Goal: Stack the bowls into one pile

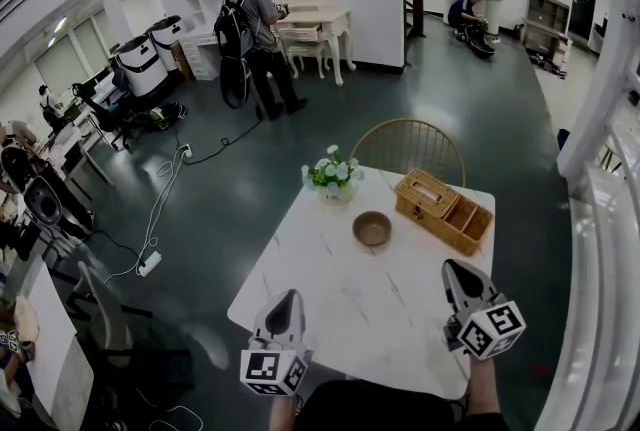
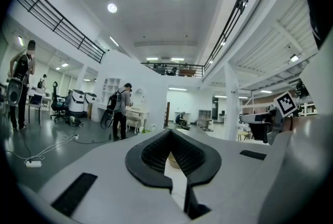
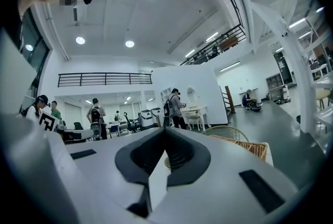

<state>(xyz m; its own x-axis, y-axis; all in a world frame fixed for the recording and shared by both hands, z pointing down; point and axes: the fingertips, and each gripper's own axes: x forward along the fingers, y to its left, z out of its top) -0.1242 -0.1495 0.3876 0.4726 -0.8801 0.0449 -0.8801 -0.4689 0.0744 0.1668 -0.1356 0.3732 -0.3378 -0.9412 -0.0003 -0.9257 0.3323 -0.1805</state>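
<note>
A brown bowl sits on the white marble table near its far middle; whether it is one bowl or a pile I cannot tell. My left gripper hovers over the table's near left part, shut and holding nothing. My right gripper hovers at the near right, also shut and holding nothing. Both point level toward the bowl and are well short of it. In the left gripper view a sliver of the bowl shows under the closed jaw tips of the left gripper. In the right gripper view the bowl's rim peeks below the right gripper.
A wicker basket lies at the table's far right, a small pot of flowers at the far edge, and a round-backed chair behind it. People stand and sit farther off on the dark floor.
</note>
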